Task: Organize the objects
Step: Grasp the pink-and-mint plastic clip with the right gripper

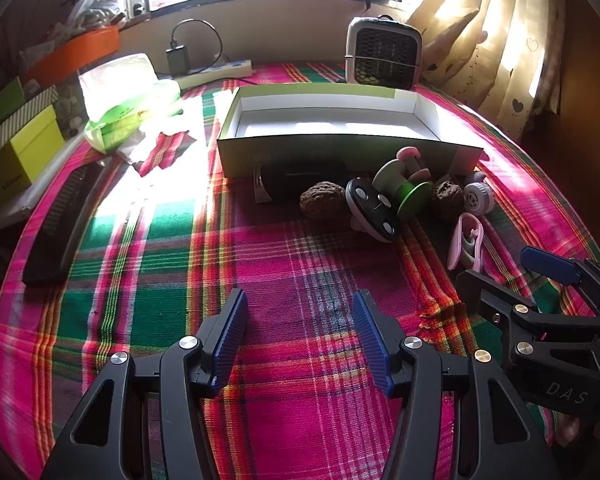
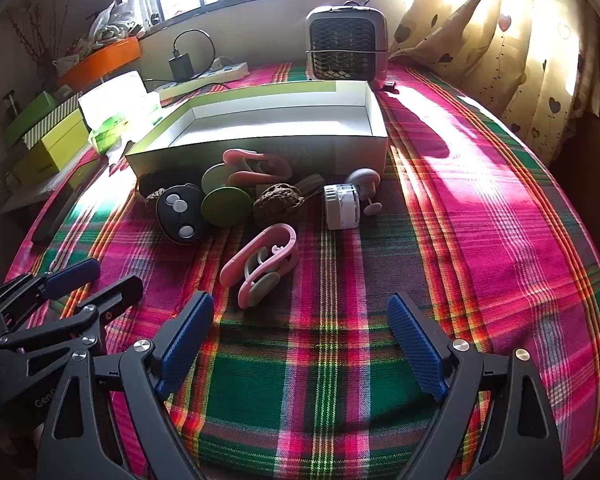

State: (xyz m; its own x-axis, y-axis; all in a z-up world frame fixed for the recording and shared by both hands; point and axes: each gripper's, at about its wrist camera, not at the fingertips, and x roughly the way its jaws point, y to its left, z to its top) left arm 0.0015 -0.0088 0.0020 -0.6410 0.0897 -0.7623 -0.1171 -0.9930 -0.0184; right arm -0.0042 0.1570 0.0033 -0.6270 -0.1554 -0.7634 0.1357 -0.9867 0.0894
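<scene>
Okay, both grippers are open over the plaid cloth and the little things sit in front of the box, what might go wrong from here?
The walnut touches the green spool; pulling one may roll the other. The pink clip is looped and open, so the right gripper might pinch only one arm. The left gripper sits close beside the right; they could collide reaching for the box.

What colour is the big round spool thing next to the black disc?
The spool is green, flat end facing the camera. It shows best in the right wrist view, beside the black disc.
</scene>
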